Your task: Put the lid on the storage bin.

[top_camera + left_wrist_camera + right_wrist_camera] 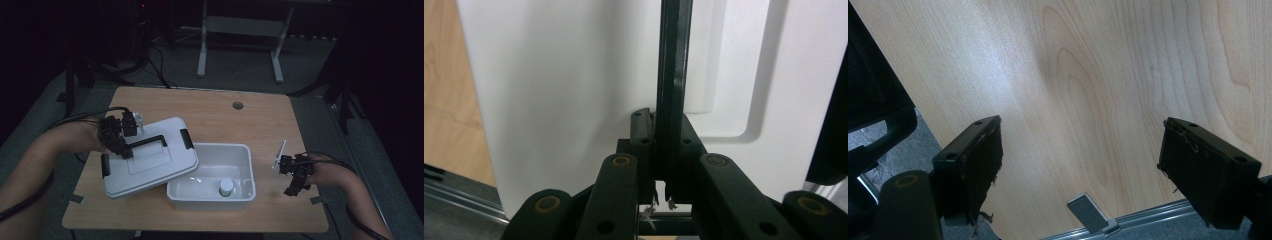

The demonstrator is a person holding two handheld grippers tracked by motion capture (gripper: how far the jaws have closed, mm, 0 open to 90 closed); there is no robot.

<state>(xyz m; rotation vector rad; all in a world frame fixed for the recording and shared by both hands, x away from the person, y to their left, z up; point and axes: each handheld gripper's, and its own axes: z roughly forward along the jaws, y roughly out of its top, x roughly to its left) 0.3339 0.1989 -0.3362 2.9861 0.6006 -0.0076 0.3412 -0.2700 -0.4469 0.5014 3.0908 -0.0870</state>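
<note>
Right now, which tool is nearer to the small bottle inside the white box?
Right. The right tool hovers open just beyond the box's right wall, near the bottle. The left tool is farther, clamped on the lid's handle at the box's left.

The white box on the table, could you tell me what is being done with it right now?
The person's left gripper is shut on the black handle of the white lid and holds it tilted, its right edge over the left rim of the open box. A small white bottle stands inside the box. The right gripper hangs open over the table to the right of the box, holding nothing.
</note>
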